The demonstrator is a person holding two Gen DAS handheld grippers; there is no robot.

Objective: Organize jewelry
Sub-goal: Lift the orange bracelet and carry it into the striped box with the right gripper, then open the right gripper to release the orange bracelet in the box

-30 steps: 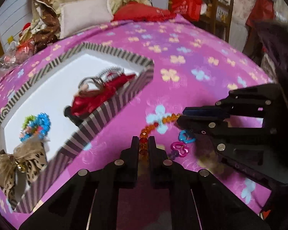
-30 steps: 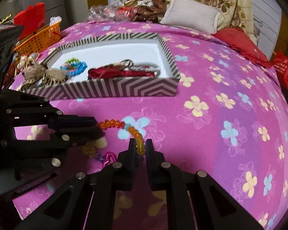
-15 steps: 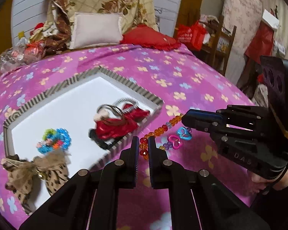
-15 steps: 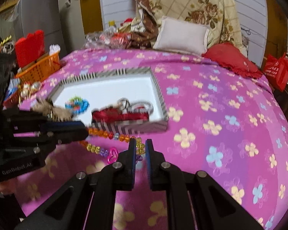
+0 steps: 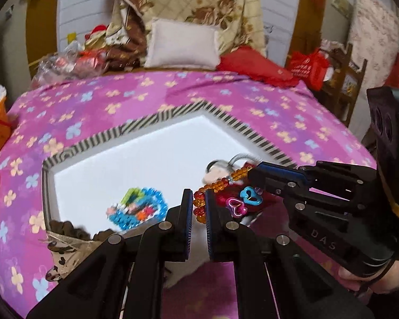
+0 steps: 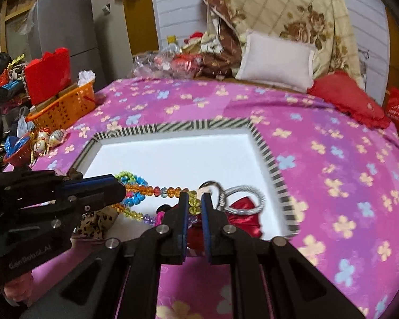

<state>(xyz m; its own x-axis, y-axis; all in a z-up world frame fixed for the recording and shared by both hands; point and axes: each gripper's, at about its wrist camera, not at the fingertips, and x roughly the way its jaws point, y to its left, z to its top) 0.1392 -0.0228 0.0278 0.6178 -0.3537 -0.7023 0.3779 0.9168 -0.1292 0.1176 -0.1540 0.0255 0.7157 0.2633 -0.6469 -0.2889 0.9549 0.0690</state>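
Observation:
A beaded necklace (image 5: 217, 185) of orange, red and yellow beads with pink and blue heart charms (image 5: 246, 199) hangs stretched between both grippers, above the striped box (image 5: 162, 118) with a white inside. My left gripper (image 5: 199, 202) is shut on one end of it. My right gripper (image 6: 193, 203) is shut on the other end; the strand (image 6: 157, 189) runs left to the other gripper (image 6: 103, 186). In the box lie a blue beaded bracelet (image 5: 138, 210), a leopard bow (image 5: 66, 242), a red pouch (image 6: 242, 214) and a silver ring (image 6: 243, 198).
The box sits on a pink flowered bedspread (image 6: 332, 164). An orange basket (image 6: 63, 106) and small ornaments (image 6: 48, 139) stand at the bed's left edge. A white pillow (image 5: 182, 43), red cushion (image 5: 255, 66) and blankets lie at the back.
Both grippers have lifted the necklace off the bedspread and carried it forward over the box. The strand now hangs above the red pouch inside the box.

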